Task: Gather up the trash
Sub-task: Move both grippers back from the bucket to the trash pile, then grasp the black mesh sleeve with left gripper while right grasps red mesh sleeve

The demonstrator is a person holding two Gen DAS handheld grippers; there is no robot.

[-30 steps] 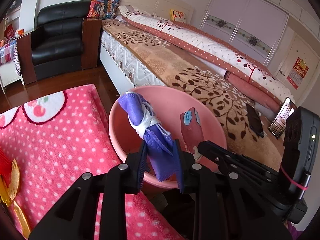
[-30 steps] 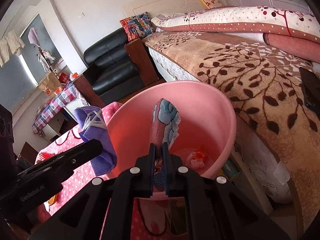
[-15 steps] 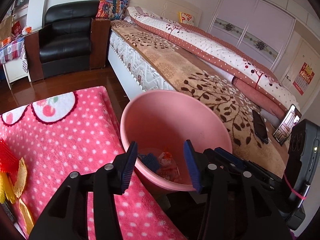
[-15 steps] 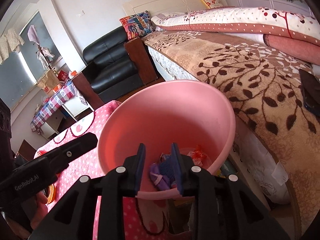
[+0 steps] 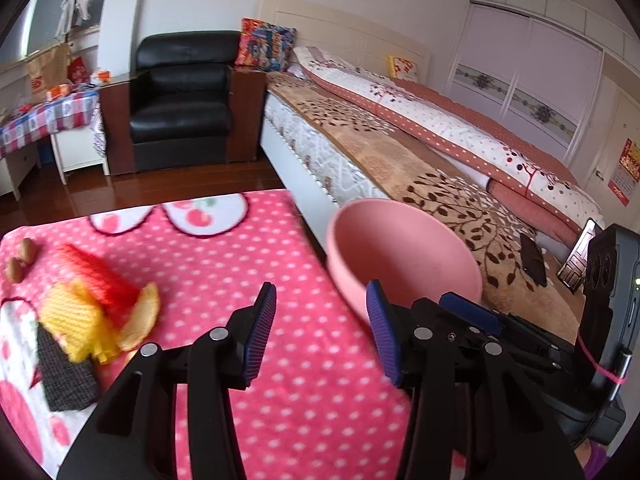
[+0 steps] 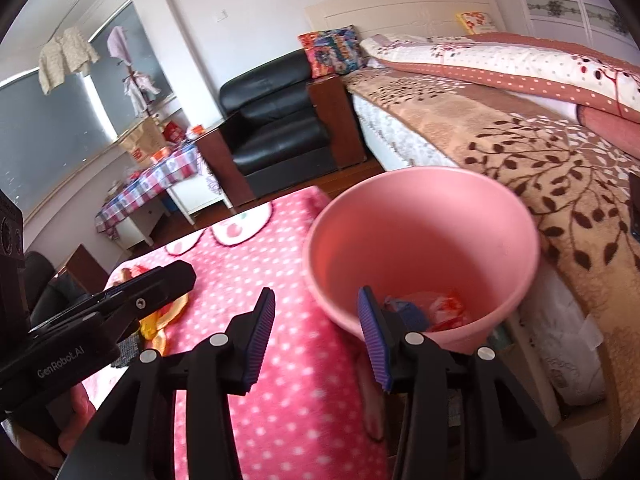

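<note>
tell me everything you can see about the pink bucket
The pink bucket is a round, smooth container that looks like plastic, widening toward its rim. It stands upright and open between the edge of the pink dotted blanket and the bed. At its bottom lies crumpled trash: blue and red-and-white pieces. Nothing grips it; what it rests on is hidden.

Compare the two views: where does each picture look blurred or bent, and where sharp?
Left wrist view: the red and yellow trash and pink bucket are motion-smeared, the left gripper crisp. Right wrist view: the dotted blanket is smeared, and the bed bows in the fisheye.
</note>
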